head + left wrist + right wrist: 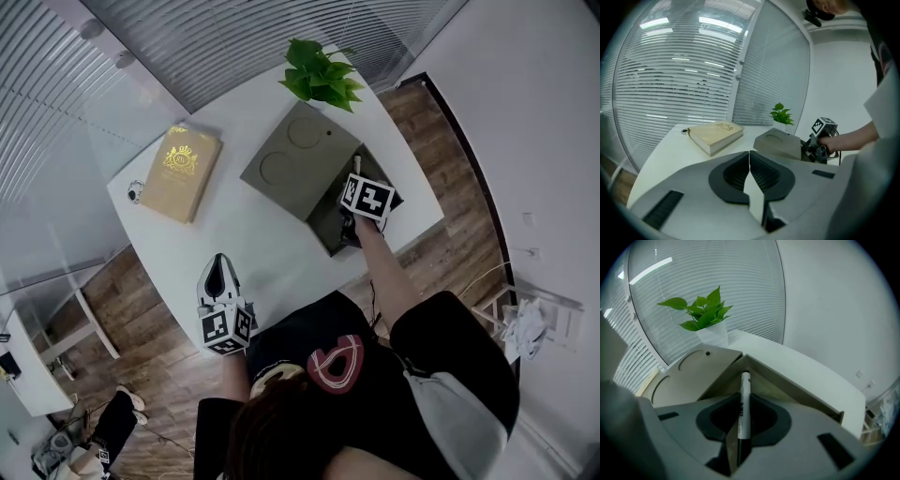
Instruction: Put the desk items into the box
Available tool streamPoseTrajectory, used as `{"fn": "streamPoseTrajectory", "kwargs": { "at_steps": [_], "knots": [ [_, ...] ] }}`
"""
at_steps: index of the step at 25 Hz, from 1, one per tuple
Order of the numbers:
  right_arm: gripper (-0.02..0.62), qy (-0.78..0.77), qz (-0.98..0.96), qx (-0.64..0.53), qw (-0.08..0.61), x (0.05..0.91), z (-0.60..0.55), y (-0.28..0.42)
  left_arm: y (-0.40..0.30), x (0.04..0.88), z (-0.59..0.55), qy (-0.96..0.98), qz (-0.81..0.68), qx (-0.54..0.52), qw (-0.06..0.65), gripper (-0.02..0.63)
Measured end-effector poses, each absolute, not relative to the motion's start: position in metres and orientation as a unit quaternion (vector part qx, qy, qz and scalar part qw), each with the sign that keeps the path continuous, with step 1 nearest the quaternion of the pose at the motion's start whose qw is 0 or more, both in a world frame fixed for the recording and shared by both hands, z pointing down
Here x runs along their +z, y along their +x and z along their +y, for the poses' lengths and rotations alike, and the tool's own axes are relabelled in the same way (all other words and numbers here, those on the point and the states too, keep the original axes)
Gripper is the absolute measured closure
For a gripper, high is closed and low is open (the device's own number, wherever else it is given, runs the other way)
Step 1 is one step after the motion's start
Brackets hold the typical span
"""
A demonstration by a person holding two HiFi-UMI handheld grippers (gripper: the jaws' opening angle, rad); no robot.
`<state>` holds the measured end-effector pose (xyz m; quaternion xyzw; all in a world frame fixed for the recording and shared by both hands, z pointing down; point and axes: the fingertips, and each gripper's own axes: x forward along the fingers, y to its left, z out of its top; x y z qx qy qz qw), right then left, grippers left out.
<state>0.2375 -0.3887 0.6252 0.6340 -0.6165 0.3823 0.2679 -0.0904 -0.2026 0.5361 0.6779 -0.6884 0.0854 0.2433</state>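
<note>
Gripping a white marker point(743, 405) between its two dark pads, the right gripper point(742, 401) is held at the open grey box point(801, 389). The marker runs lengthwise along the jaws, its dark end nearer the camera and its white end pointing toward the inside of the box. From the head view this gripper point(349, 228) sits over the box's open compartment point(322, 223) at the table's right edge. The box's lid point(300, 157) is swung back toward the far side, and its upturned face shows two round recesses.

The left gripper point(750, 165) has its jaws pressed together with nothing between them. In the head view it point(220, 265) rests low at the near edge of the white table point(251, 239), well apart from the box.

A thick book with a gold-coloured cover point(183, 172) lies flat on the left part of the table, away from both grippers. Just beside its outer corner, at the table's edge, is a small round object point(135, 192), too small to make out. A leafy green plant in a white pot point(322, 73) stands at the far edge, just behind the lid.
</note>
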Motion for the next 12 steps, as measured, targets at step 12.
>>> {"fn": "streamPoseTrajectory", "kwargs": {
  "at_steps": [12],
  "knots": [
    [0.514,0.637,-0.611,0.395,0.256,0.6253,-0.3878,0.2376,-0.0847,0.5321,-0.2047,0.685,-0.685,0.082,0.235,0.588]
  ]
}}
